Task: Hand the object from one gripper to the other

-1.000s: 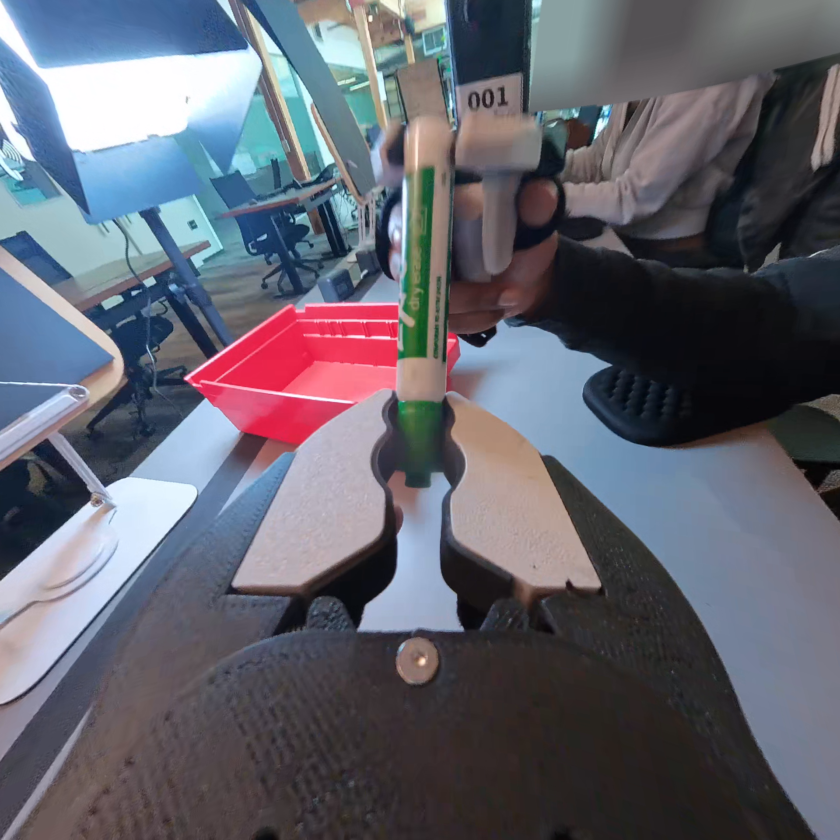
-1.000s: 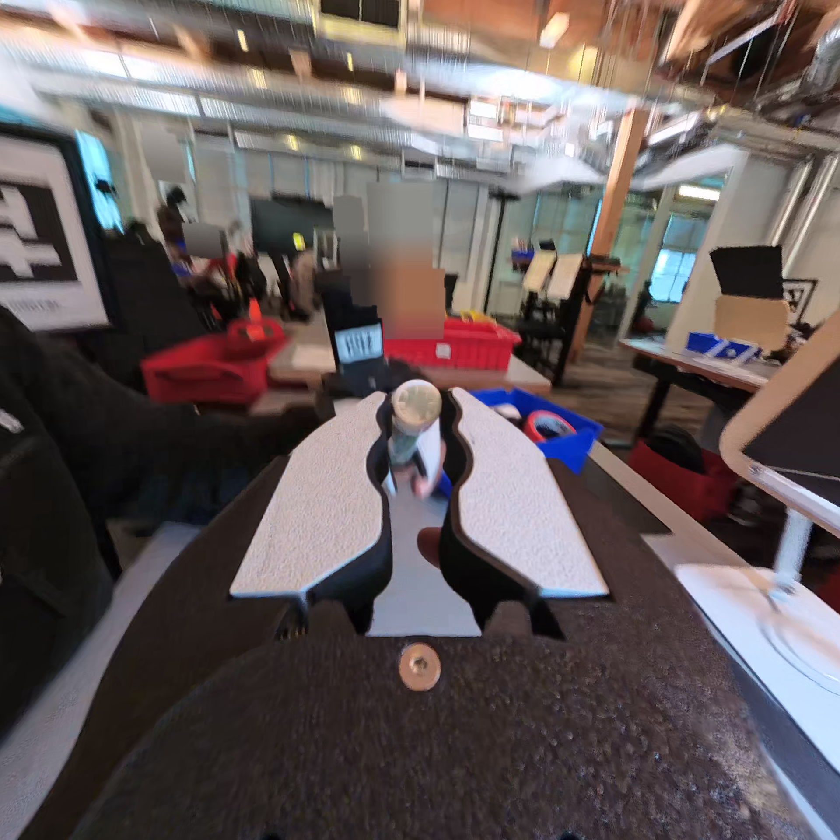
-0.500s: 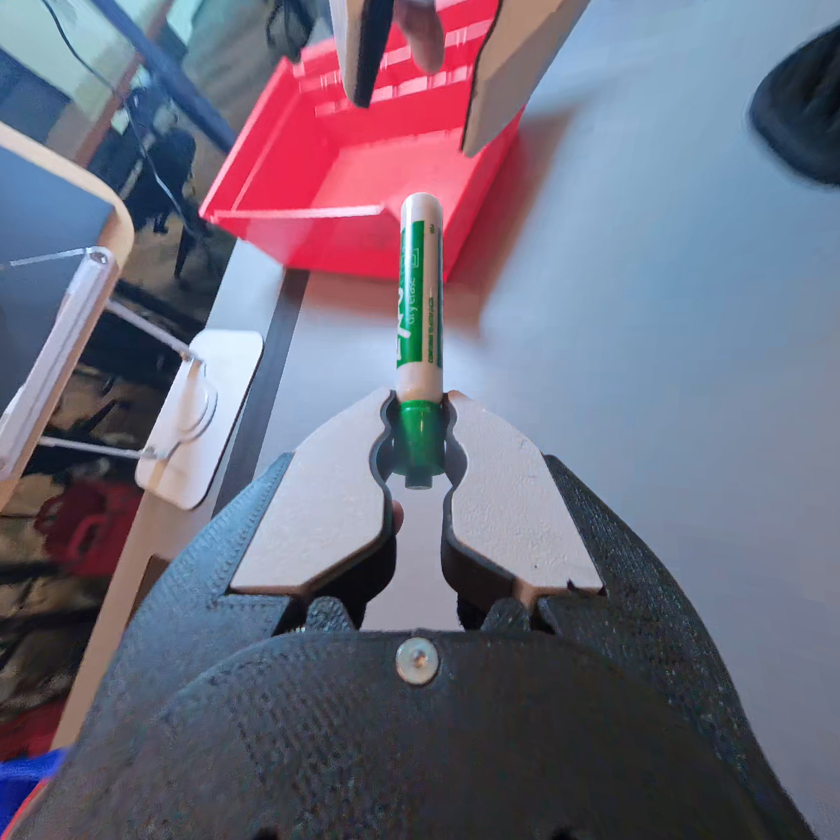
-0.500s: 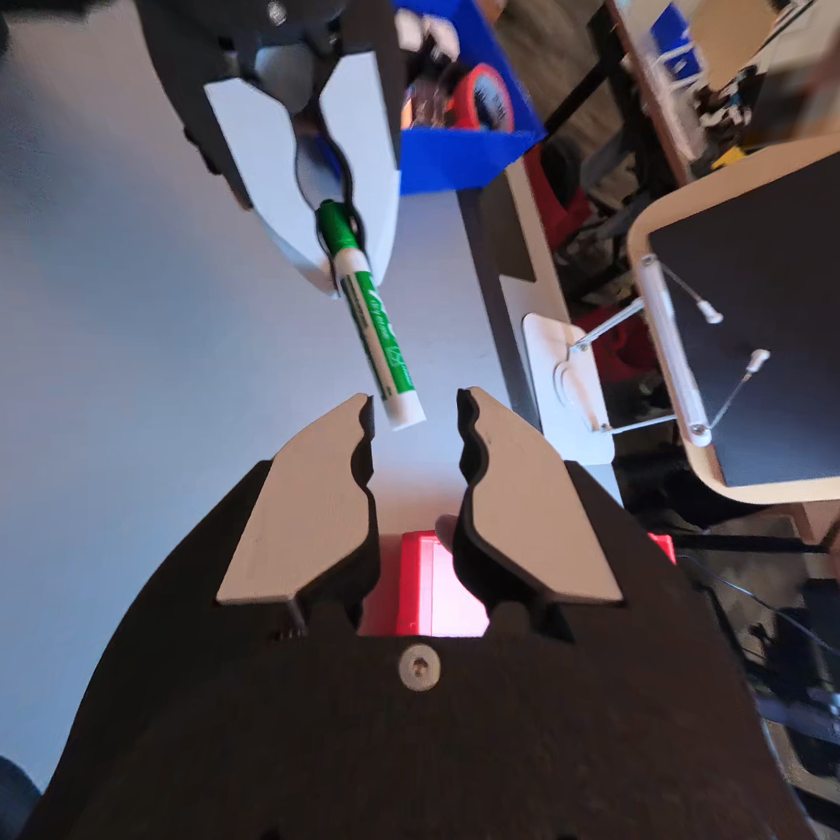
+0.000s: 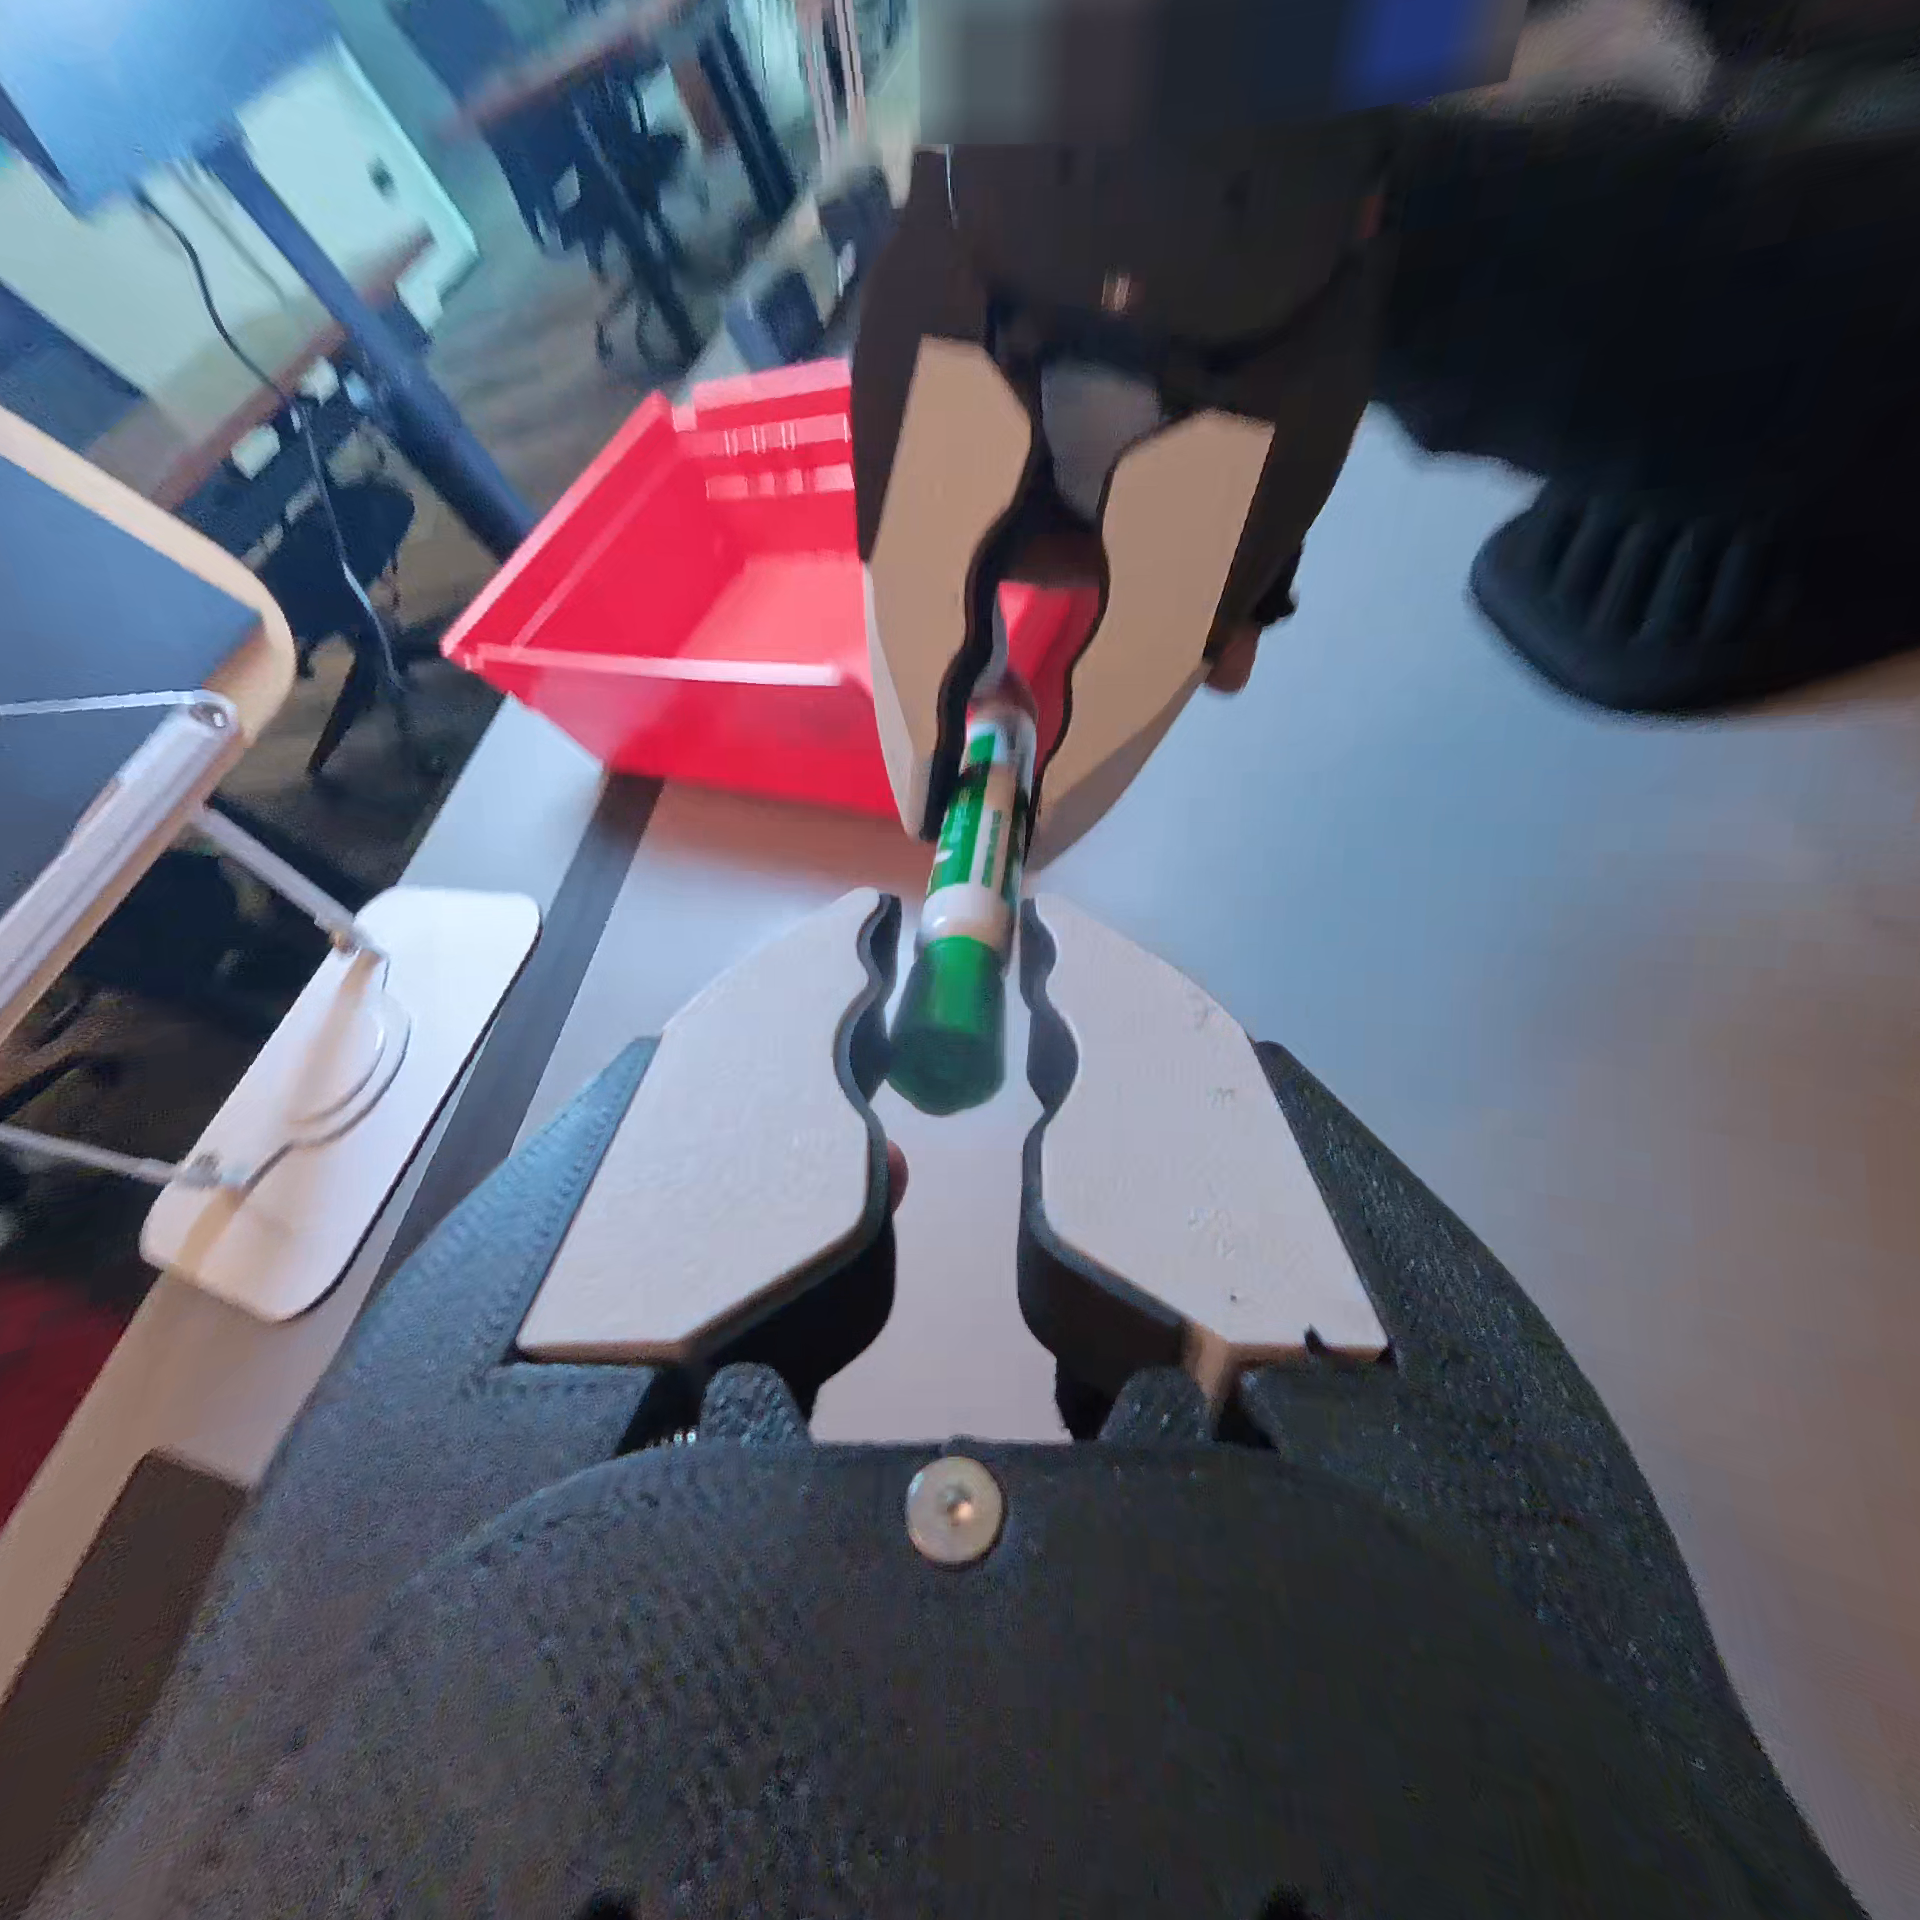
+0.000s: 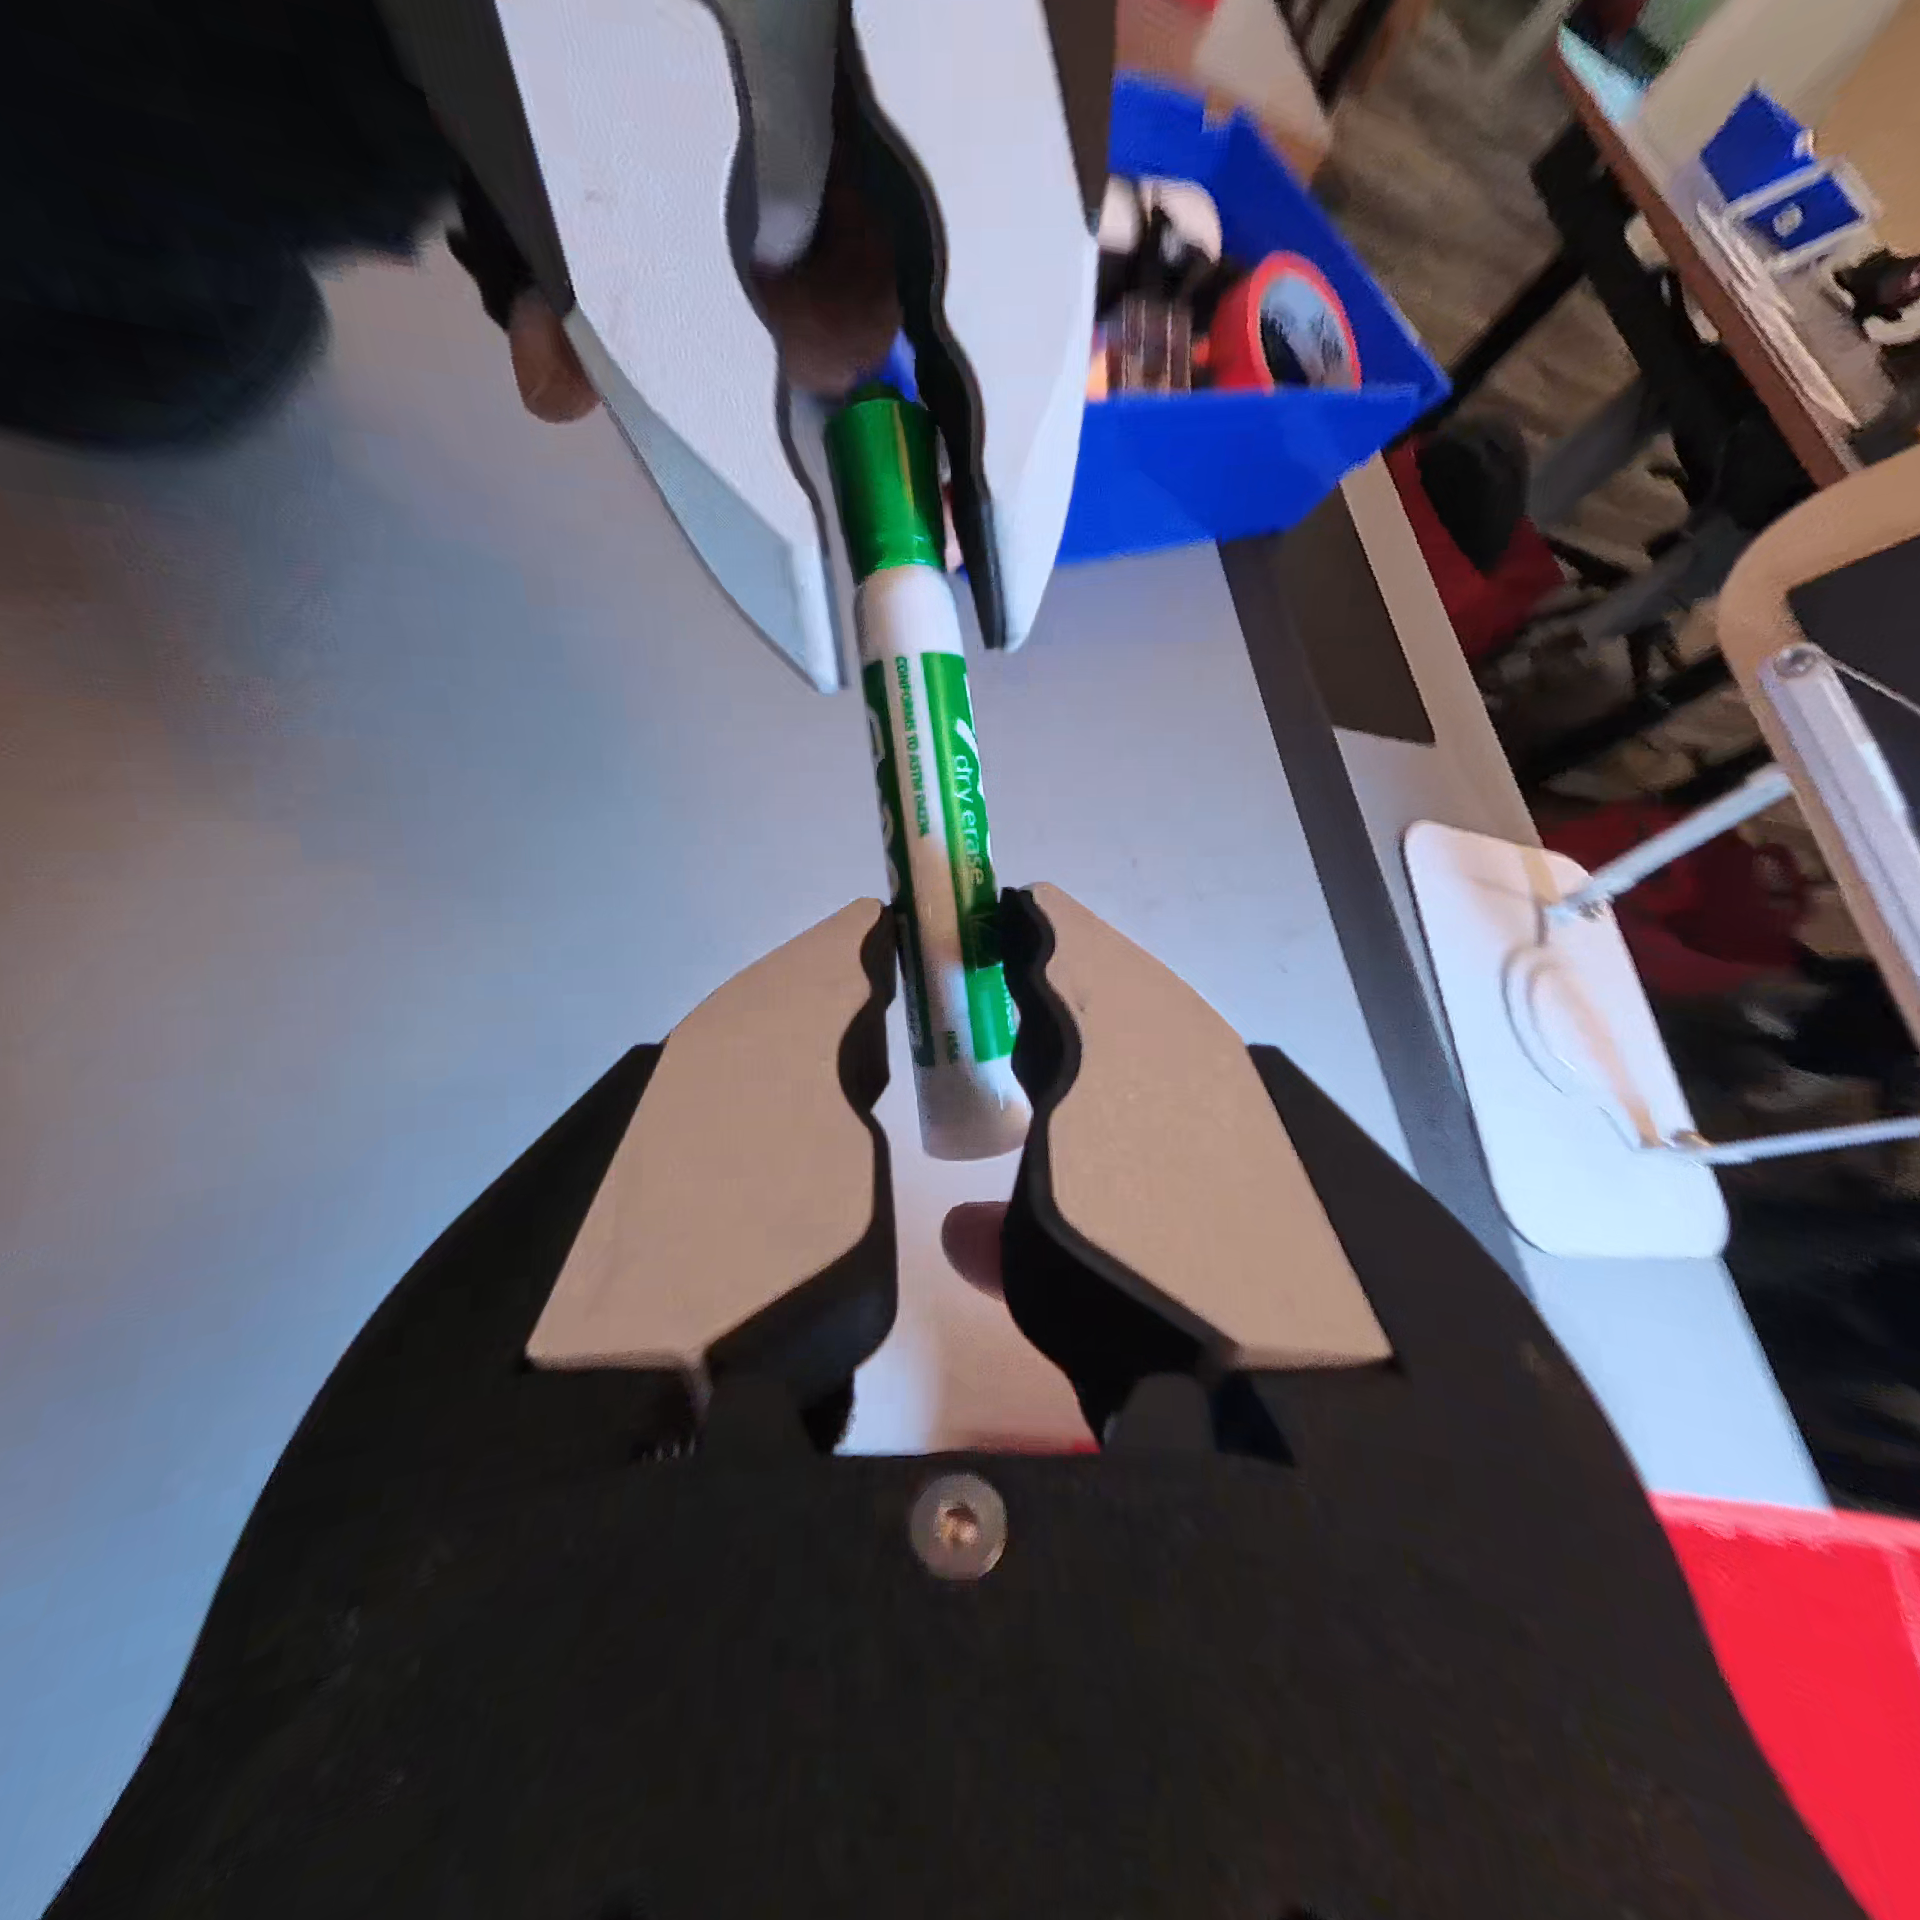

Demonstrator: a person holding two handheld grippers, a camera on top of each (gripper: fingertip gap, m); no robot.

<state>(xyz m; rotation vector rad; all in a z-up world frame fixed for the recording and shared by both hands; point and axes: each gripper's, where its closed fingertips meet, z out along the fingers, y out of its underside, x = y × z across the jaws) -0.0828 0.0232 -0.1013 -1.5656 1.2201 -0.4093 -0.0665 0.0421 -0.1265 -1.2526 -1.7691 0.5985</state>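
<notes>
A green-and-white dry-erase marker (image 5: 982,821) hangs in the air above the grey table (image 5: 1507,1039), bridging my two grippers. My left gripper (image 5: 961,914) is shut on its green cap end. My right gripper (image 6: 948,914) is shut on its white tail end. In the left wrist view the right gripper (image 5: 982,831) comes down from above, facing mine. In the right wrist view the marker (image 6: 925,748) runs straight up into the left gripper (image 6: 914,655), which points down at mine. A fingertip of the person holding it shows behind each gripper's jaws.
A red bin (image 5: 665,582) stands on the table behind the grippers, and its corner shows in the right wrist view (image 6: 1818,1662). A blue bin (image 6: 1247,447) holds a red tape roll (image 6: 1299,332). A white stand base (image 5: 343,1091) sits at the table edge. A black pad (image 5: 1662,592) lies at the right. My left and right fingertips are right by each other.
The right gripper was open and short of the marker's tail. It has moved in over the tail and shut on it. The left gripper keeps its hold on the cap.
</notes>
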